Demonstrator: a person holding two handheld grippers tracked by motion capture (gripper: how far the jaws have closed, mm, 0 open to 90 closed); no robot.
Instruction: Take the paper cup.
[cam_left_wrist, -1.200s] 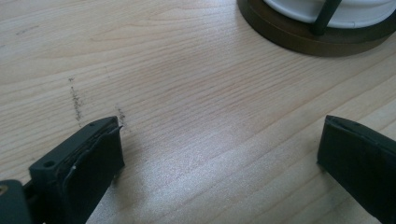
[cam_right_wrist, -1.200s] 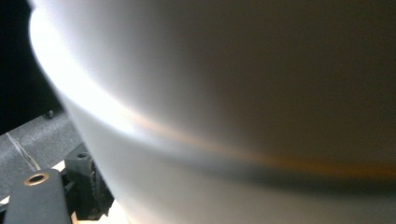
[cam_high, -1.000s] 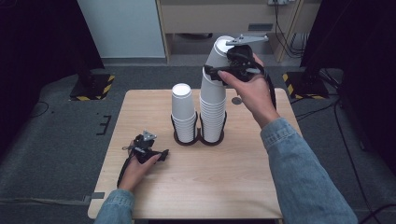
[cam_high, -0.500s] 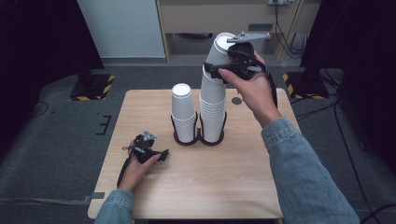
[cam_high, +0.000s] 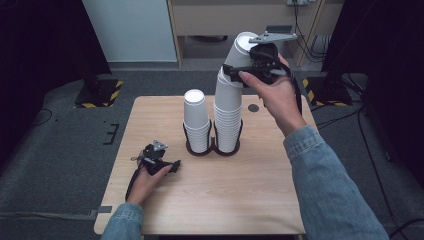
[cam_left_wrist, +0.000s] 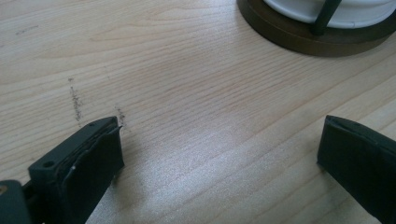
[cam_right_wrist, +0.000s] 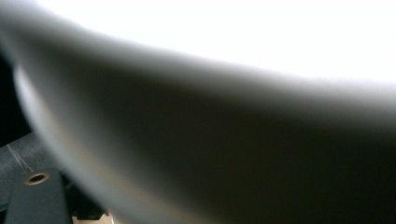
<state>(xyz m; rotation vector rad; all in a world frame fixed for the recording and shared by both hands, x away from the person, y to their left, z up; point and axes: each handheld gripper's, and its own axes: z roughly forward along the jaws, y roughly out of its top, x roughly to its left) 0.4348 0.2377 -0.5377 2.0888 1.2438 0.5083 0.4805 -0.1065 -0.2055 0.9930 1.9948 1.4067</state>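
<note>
On the pale wooden table (cam_high: 220, 195), well left of and nearer the person than the dark double-ring cup holder (cam_high: 214, 148), the left gripper (cam_high: 172, 164) rests with its black jaws set wide apart and holding nothing; the left gripper view shows bare, fine-grained wood with a few dark scuffs between them, and the holder's round brown base (cam_left_wrist: 299, 39) ahead.

Seated in the holder's left ring is the shorter stack of white paper cups (cam_high: 196, 121), upright and inverted, its smooth tapered walls banded by rolled rims.

Seated in the holder's right ring is the taller stack of white paper cups (cam_high: 228, 120), touching neither gripper.

Above that taller stack, the right gripper (cam_high: 239, 71) is clamped on the side wall of the topmost white paper cup (cam_high: 240, 50), which is tilted to the right and appears partly lifted off the stack. The right gripper view shows a blurred, curved white surface close to the lens.

Judged status: one cup is gripped and part-separated. Remaining: full removal and, presumably, placement elsewhere, possibly on the shorter stack; the destination cannot be determined
</note>
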